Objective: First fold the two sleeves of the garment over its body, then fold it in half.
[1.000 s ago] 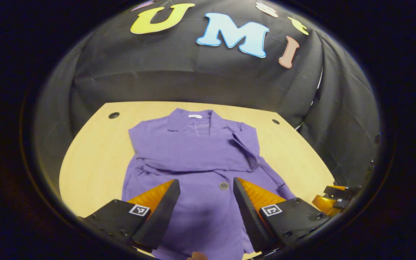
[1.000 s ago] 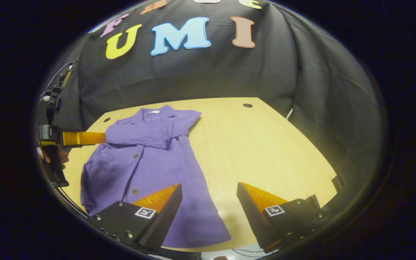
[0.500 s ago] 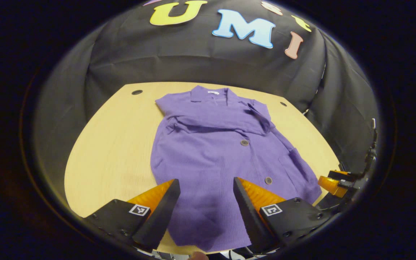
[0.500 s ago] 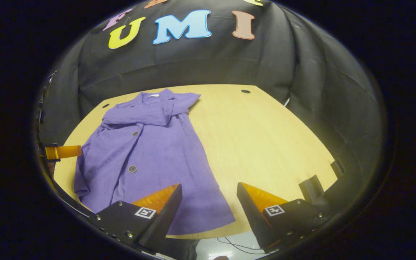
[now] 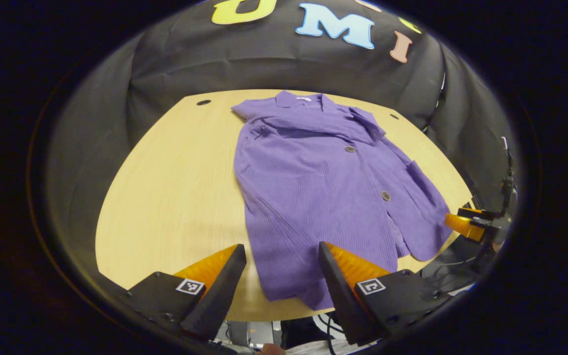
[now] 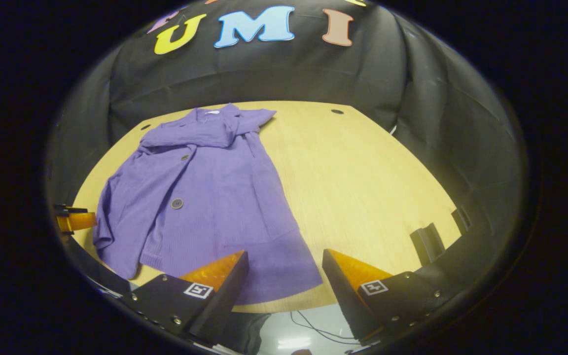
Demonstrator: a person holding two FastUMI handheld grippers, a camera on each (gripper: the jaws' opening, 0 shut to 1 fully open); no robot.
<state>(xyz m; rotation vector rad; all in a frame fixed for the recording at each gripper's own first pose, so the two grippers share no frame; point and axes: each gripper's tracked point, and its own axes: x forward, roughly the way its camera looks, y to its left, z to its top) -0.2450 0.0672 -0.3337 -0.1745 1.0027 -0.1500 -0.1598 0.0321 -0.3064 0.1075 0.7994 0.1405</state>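
Note:
A purple button-up garment [image 5: 323, 182] lies flat on the wooden table [image 5: 175, 187], collar at the far side and hem toward me. Both sleeves [image 5: 313, 125] lie folded across its chest just below the collar. My left gripper [image 5: 281, 251] is open above the table's near edge, with the hem's left corner showing between its fingers. In the right gripper view the garment [image 6: 205, 197] spreads to the left, and my right gripper [image 6: 285, 256] is open over the hem's right corner. Each gripper holds nothing. The other gripper's orange fingers [image 5: 461, 224] [image 6: 74, 221] peek in at the side.
Small round holes [image 5: 203, 102] [image 6: 337, 112] mark the table's far corners. Bare tabletop [image 6: 363, 187] stretches to the right of the garment. A black bracket [image 6: 427, 241] sits at the table's right edge, and cables [image 6: 308, 325] hang below the front edge.
Both grippers have drawn back from over the garment toward the near table edge, the left from the chest to the hem. The garment lies still, sleeves folded.

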